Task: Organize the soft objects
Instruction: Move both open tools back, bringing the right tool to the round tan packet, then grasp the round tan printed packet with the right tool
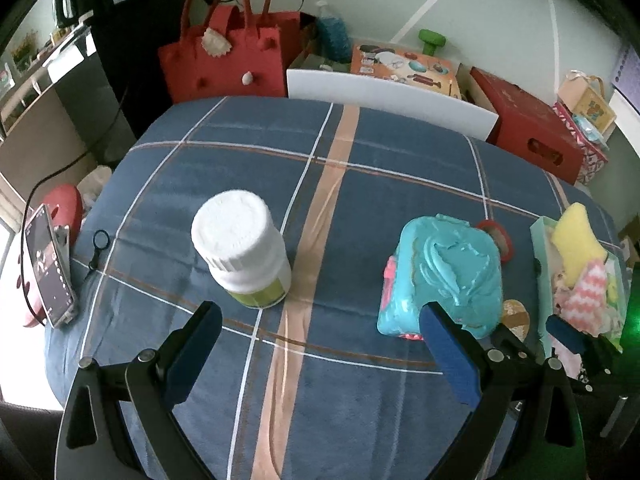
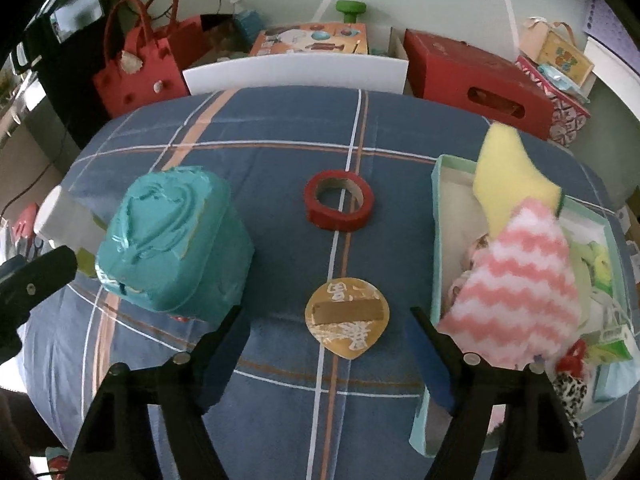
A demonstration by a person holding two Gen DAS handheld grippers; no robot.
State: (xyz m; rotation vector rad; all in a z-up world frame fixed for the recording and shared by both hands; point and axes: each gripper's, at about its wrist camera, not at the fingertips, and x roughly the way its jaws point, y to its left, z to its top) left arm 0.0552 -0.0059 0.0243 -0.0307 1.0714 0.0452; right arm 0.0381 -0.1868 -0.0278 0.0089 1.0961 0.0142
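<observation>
Blue foam pads line the black fingers of the right gripper (image 2: 326, 356), whose jaws stand wide apart with nothing between them, above a flat gold teardrop-shaped piece (image 2: 347, 322) printed with white characters and crossed by a brown strip. Just to its right stands one pale-green open box (image 2: 438, 216) holding the soft things: one fuzzy pink-and-white zigzag cloth (image 2: 516, 284), one smooth yellow star-shaped cushion (image 2: 505, 184) poking over the rim, one leopard-print plush piece (image 2: 570, 390) at the near corner, and pale green fabric (image 2: 596, 260) deeper inside. Beyond the gold piece lies one red tape roll (image 2: 339, 202) with a cardboard core. To the left sits one teal plastic case (image 2: 172, 236), rounded and square, with a raised heart on its lid.

From the left wrist, the left gripper (image 1: 318, 344) is likewise spread wide and empty, its pads either side of bare cloth. One white plastic bottle (image 1: 242, 248) with a ribbed screw cap and a green label stands upright just ahead of it. Everything rests on a blue plaid tablecloth (image 1: 240, 152) with white and peach stripes. One phone (image 1: 50, 268) leans at the left edge.
</observation>
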